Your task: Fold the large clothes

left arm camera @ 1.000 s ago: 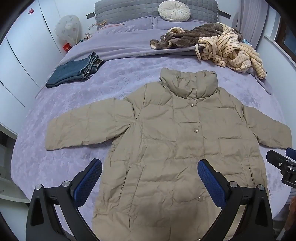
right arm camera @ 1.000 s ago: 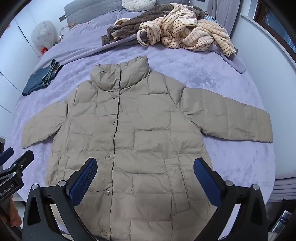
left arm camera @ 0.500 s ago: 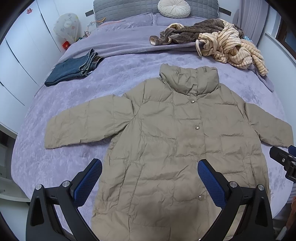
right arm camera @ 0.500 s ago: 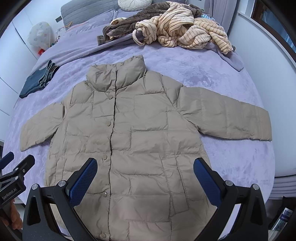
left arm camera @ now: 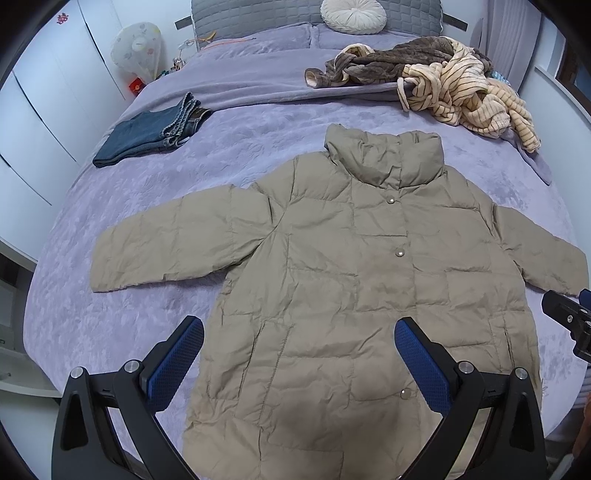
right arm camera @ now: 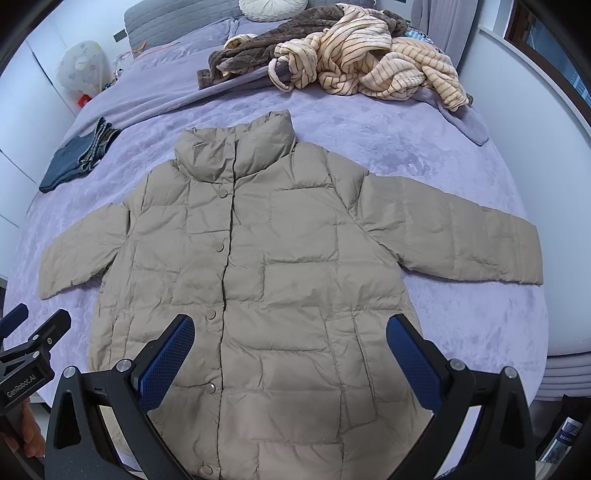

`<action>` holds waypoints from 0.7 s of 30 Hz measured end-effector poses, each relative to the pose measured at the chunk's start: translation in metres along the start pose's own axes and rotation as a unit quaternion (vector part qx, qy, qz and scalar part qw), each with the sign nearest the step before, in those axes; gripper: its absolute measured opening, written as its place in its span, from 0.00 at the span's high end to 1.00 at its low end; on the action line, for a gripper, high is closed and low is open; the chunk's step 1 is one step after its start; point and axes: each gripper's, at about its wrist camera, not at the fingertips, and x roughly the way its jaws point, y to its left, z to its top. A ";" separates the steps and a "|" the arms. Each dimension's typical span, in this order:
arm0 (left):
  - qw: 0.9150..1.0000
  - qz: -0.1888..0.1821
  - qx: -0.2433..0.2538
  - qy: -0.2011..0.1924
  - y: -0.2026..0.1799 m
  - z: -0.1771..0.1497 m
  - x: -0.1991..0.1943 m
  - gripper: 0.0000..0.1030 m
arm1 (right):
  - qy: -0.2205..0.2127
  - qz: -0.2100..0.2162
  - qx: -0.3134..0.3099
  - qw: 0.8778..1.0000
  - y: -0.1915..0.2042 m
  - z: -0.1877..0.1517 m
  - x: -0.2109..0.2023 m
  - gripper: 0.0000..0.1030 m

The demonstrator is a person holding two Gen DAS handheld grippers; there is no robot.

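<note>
A khaki quilted puffer jacket (left arm camera: 354, 280) (right arm camera: 280, 269) lies flat and buttoned on the purple bedspread, collar away from me, both sleeves spread sideways. My left gripper (left arm camera: 299, 339) hovers open over the jacket's lower left part, with nothing between its blue pads. Over the lower right part, my right gripper (right arm camera: 290, 343) is open too and holds nothing. Each gripper's tip shows at the edge of the other's view: the right one (left arm camera: 569, 321) and the left one (right arm camera: 33, 339).
Folded blue jeans (left arm camera: 151, 134) (right arm camera: 77, 158) lie on the bed's left side. A pile of striped cream and brown clothes (left arm camera: 443, 77) (right arm camera: 351, 62) sits at the back right. A round pillow (left arm camera: 352, 16) rests at the headboard. White cupboards (left arm camera: 40, 110) stand left; a wall (right arm camera: 524, 103) runs right.
Both grippers have drifted slightly back and up, so the jacket sits a little lower in view. The jacket has not moved and both grippers stay open.
</note>
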 end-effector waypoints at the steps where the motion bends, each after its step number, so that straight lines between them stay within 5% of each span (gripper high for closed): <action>1: 1.000 0.000 0.000 0.000 0.000 0.000 0.000 0.00 | 0.000 0.000 0.000 1.000 0.000 0.000 0.000 0.00; 21: 1.000 0.004 -0.010 0.009 0.006 -0.002 0.008 0.00 | 0.003 -0.002 -0.008 1.000 0.007 0.002 0.006 0.00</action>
